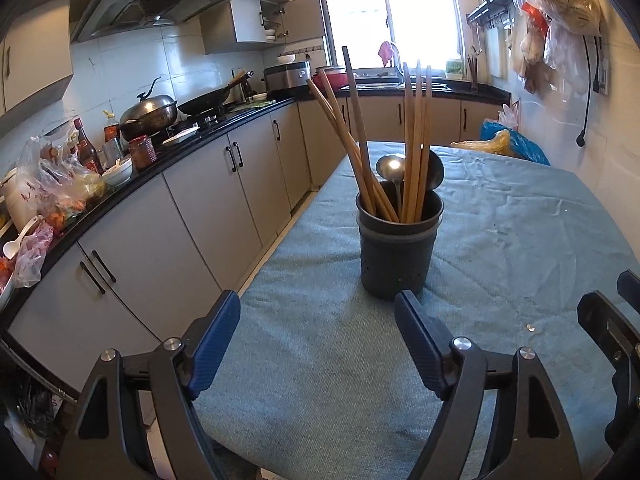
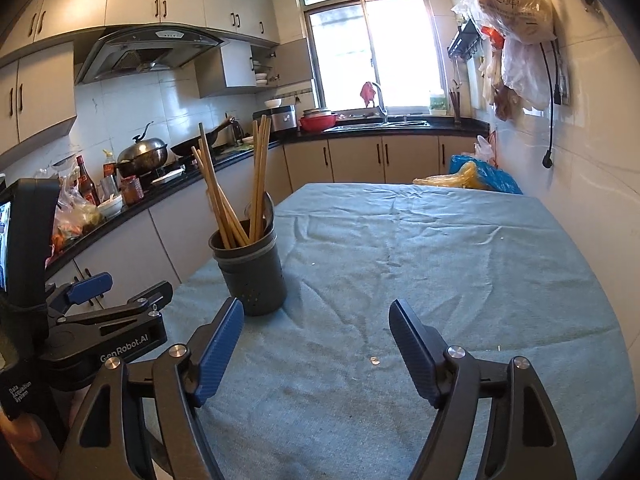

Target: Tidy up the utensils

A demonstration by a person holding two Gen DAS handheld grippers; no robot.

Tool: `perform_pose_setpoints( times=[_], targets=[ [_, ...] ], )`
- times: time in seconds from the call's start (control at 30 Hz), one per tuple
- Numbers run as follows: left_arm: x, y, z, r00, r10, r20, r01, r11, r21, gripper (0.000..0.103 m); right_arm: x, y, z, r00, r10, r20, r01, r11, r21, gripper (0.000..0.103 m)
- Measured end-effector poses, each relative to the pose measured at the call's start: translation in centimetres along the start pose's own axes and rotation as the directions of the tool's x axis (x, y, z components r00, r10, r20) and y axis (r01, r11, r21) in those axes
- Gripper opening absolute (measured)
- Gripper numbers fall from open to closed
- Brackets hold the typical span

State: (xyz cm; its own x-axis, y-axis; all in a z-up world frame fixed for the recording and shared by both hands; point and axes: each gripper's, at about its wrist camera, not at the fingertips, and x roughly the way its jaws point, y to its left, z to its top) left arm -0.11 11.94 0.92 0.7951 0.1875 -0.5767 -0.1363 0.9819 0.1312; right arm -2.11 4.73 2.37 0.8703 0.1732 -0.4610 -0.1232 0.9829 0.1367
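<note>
Left wrist view
Left gripper [image 1: 316, 340]: jaws spread wide, nothing between them; blue fingers [image 1: 212, 344] hang over the cloth, short of the holder
Holder [image 1: 396, 252]: dark round pot with small holes low on its wall; stands upright on the blue-green tablecloth [image 1: 520, 232], straight ahead of the left gripper, near the table's left edge
In the holder: wooden chopsticks [image 1: 416, 140] in two bunches, one leaning left, one nearly upright; a metal ladle [image 1: 391, 168] with its bowl up; a dark flat handle [image 1: 354, 100] among the left bunch; a dark rounded blade behind the upright sticks, kind unclear
Right gripper [image 1: 612, 328]: only black parts at the right border; cut off, so its opening cannot be told here
Far table corner: blue and yellow bags [image 1: 504, 142], contents not visible

Right wrist view
Right gripper [image 2: 316, 340]: jaws wide apart, holding nothing; over bare cloth
Holder [image 2: 252, 276]: left of the right gripper, close to its left finger but apart; chopsticks [image 2: 260, 176] stand out of it; ladle mostly hidden behind them
Left gripper [image 2: 120, 292]: seen side-on at the left edge; far finger partly covered
Cloth: a small pale speck [image 2: 374, 360] between the fingers, too small to name
</note>
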Motion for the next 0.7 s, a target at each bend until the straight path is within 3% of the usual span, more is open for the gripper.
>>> perform_pose_setpoints(
  times=[0.7],
  targets=[
    [1.4, -0.1, -1.0, 0.999, 0.009, -0.033, -0.009, 1.0, 0.01, 0.079, 1.3, 0.8, -0.9, 0.999, -0.011, -0.038, 0.011, 1.0, -0.008, 0.085]
  ],
)
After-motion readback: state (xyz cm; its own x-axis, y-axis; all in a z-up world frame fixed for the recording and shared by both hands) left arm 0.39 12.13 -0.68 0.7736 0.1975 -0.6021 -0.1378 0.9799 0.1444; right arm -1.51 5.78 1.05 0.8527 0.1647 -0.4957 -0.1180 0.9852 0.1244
